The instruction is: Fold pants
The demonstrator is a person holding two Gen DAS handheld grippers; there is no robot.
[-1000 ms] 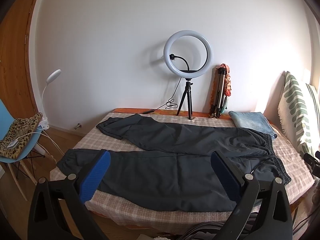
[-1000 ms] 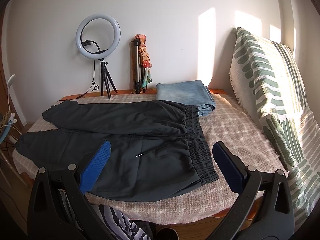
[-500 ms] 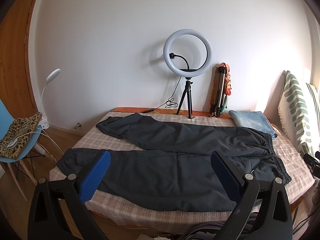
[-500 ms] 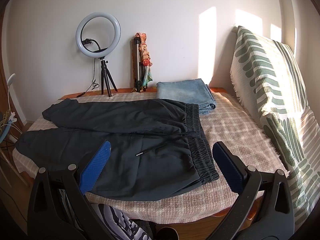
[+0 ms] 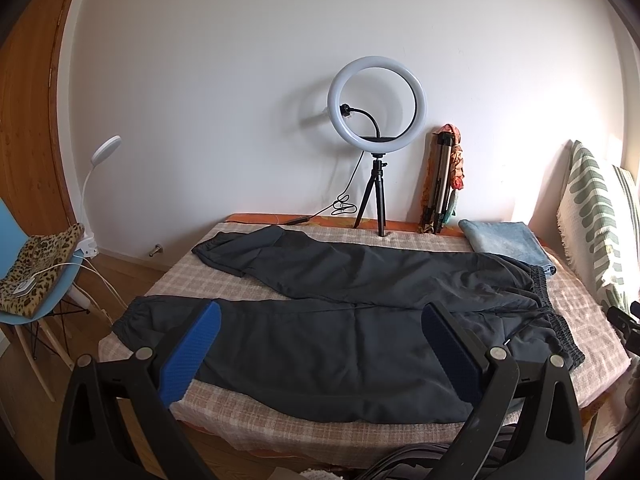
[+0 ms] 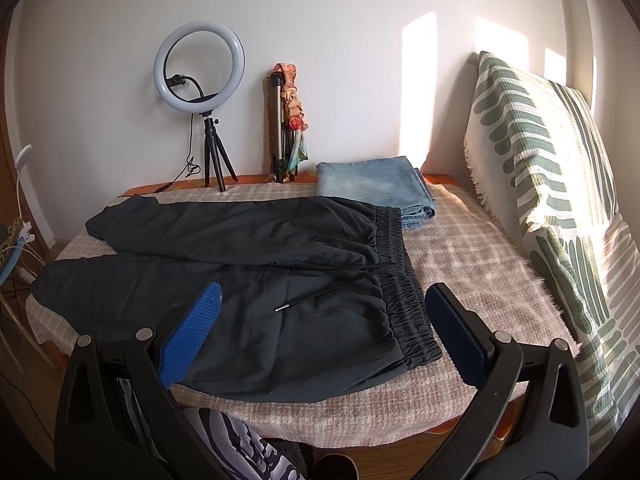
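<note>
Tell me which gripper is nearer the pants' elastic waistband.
Right. The right gripper hovers open just before the waistband; the left gripper faces the legs, waistband off to its right.

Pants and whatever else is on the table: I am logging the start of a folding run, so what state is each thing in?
Pants: spread flat, unfolded, legs apart.
Drawstring: loose on the front.
Jeans: folded, by the waistband.
Ring light: lit, upright on its tripod.
Spare tripod: collapsed, leaning on the wall.
Left gripper: open, empty.
Right gripper: open, empty.
</note>
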